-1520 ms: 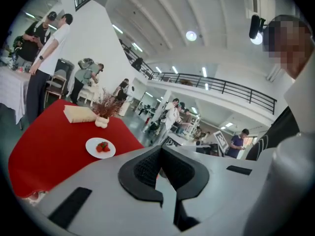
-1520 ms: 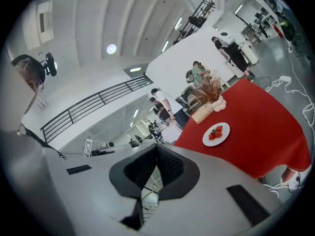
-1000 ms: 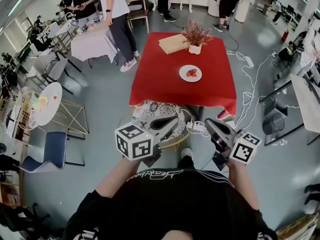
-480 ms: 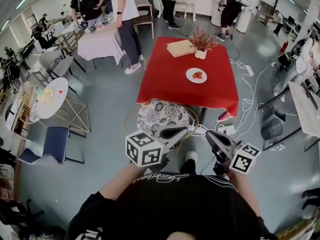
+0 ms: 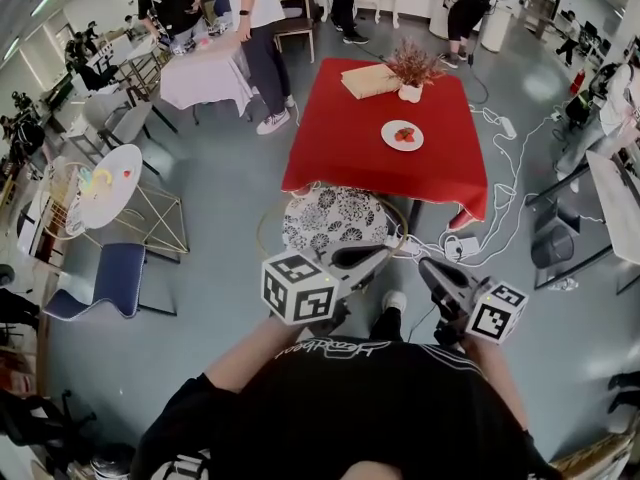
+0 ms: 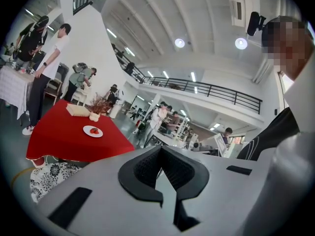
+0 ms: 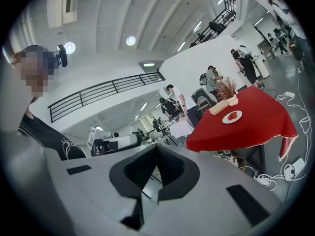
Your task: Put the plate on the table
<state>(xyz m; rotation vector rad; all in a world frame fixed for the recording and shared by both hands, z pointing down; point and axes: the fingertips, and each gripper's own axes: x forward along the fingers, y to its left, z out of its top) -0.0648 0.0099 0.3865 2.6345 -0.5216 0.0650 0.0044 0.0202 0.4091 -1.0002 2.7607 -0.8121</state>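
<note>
shirt (image 5: 350, 408): black, white chest print | left claw (image 5: 383, 255), right claw (image 5: 427, 266): grey shells, black pads | cubes (image 5: 298, 288) (image 5: 497, 311): white, black square markers

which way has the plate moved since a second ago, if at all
No. The plate still lies just in front of the vase on the red table.

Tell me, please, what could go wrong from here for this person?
The patterned stool stands between the person and the red table, so a bump is possible. The white cables lie on the floor beside the table, a tripping risk. The plate of strawberries sits near the potted plant, which a reach might knock.
</note>
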